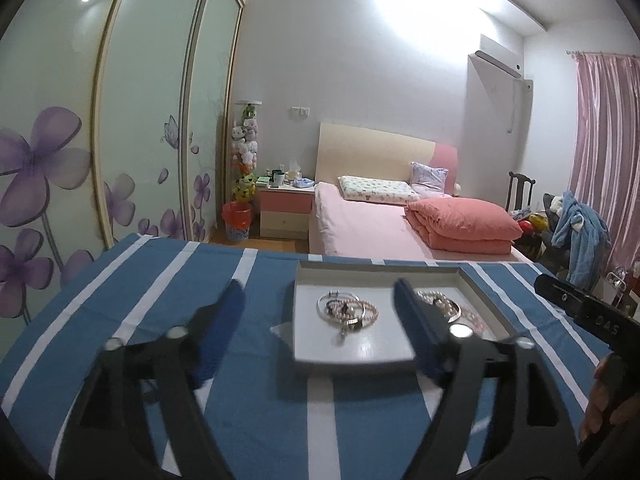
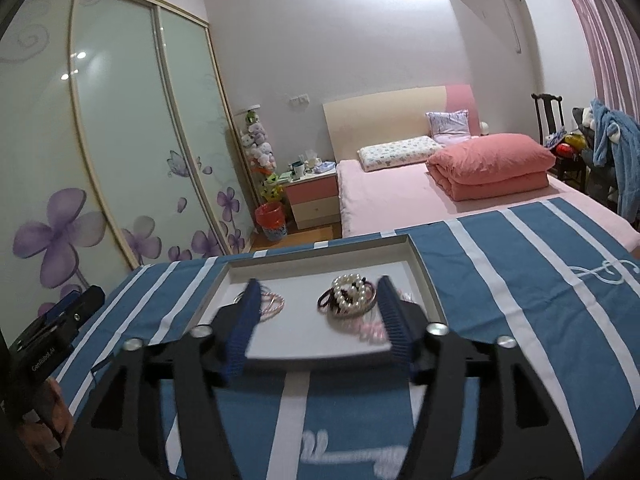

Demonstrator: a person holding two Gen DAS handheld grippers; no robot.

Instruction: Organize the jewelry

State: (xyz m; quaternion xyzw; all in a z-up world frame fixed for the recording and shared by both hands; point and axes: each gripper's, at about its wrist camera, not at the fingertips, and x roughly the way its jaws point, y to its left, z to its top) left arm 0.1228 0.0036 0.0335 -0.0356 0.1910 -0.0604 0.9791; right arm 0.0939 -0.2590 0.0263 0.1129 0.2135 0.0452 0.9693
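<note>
A shallow white tray (image 1: 376, 266) lies on the blue and white striped cloth (image 1: 160, 280). It holds two heaps of jewelry: silver and pink bead bracelets (image 1: 348, 310) on the left, and pearl bracelets with dark bands (image 2: 350, 294) on the right. My left gripper (image 1: 318, 286) hovers open over the tray's near left part, with nothing between its blue pads. My right gripper (image 2: 319, 281) is open too, above the tray's near edge (image 2: 320, 242), and its pads flank the pearl heap from above without touching it. A pink bead strand (image 2: 272, 304) peeks out beside its left finger.
The cloth covers the foot of a pink bed (image 1: 360, 224) with a folded pink quilt (image 1: 464, 224). Sliding wardrobe doors with flower prints (image 1: 52, 160) stand left. A nightstand (image 1: 284, 208), a red bin (image 1: 237, 220) and a chair with clothes (image 1: 576, 228) stand beyond.
</note>
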